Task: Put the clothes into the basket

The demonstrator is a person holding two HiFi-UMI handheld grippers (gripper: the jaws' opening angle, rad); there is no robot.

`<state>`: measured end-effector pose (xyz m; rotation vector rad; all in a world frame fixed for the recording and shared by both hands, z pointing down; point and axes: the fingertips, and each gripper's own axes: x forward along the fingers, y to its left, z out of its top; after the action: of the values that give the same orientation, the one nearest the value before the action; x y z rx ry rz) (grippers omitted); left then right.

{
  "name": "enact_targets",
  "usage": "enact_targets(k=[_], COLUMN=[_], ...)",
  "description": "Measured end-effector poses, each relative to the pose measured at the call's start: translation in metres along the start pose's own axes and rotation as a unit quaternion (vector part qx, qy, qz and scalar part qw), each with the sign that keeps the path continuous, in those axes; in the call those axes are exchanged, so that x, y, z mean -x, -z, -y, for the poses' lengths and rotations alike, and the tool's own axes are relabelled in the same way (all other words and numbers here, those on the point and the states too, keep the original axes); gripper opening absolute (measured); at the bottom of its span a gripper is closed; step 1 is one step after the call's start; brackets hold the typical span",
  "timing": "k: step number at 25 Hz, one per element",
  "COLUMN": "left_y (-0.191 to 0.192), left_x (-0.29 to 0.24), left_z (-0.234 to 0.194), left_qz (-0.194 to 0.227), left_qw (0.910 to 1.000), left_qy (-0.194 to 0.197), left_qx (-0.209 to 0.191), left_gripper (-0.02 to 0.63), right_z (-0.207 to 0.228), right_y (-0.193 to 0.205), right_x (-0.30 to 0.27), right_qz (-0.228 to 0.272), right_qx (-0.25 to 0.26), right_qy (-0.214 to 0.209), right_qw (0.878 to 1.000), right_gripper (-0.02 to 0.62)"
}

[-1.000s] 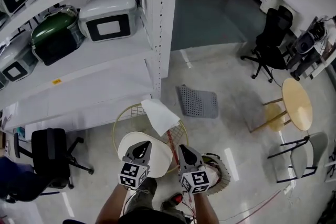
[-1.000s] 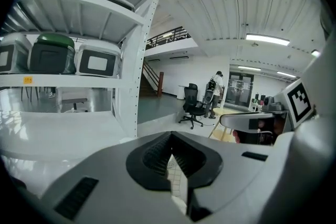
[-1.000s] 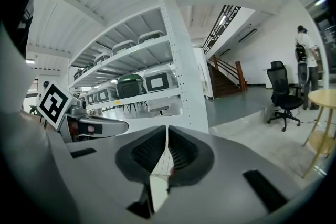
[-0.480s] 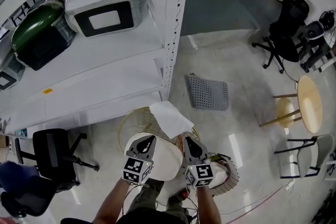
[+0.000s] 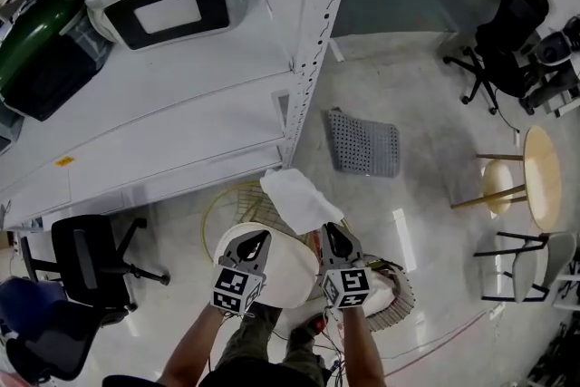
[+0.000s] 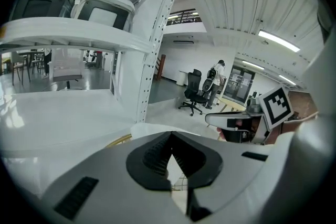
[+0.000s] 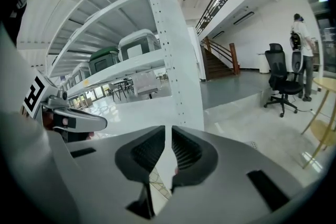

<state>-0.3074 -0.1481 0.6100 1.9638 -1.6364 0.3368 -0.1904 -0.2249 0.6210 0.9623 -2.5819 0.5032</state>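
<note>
Straight ahead, a tall white metal shelving rack (image 5: pixel 181 122) fills the upper left of the head view, standing on a glossy pale floor (image 5: pixel 426 186). On that floor, right of the rack's post, lies a grey perforated square mat (image 5: pixel 364 143). Nearer to me, at the foot of the rack, sits the round yellowish wire basket (image 5: pixel 222 193). The white cloth (image 5: pixel 301 198) is off the floor, and from above it overlaps the basket's right side.

My right hand-held gripper (image 5: pixel 329 229) is clamped on the near edge of that cloth; in the right gripper view only a thin white strip shows between its jaws. My left hand-held gripper (image 5: pixel 260 237) is closed too, its tips meeting. The cloth lies just past them, and I cannot tell whether they catch any of it.
</note>
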Motion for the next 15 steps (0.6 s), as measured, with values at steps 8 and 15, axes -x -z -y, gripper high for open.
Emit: enact_targets(k=[8, 15], left_y=[0.007, 0.024], left_x=[-0.007, -0.010], left_z=[-0.010, -0.019], left_qz=[-0.008, -0.028], left_qw=[0.9999, 0.9994], left_qy=[0.002, 0.001], left_qx=[0.011, 0.020], left_gripper=[0.000, 0.000], right_z=[0.011, 0.032], right_y=[0.028, 0.061], right_x=[-0.047, -0.079], right_qz=[-0.064, -0.121], right_qx=[0.037, 0.062], right_qy=[-0.010, 0.012], right_qw=[0.997, 0.991], right_gripper=[0.229, 0.300])
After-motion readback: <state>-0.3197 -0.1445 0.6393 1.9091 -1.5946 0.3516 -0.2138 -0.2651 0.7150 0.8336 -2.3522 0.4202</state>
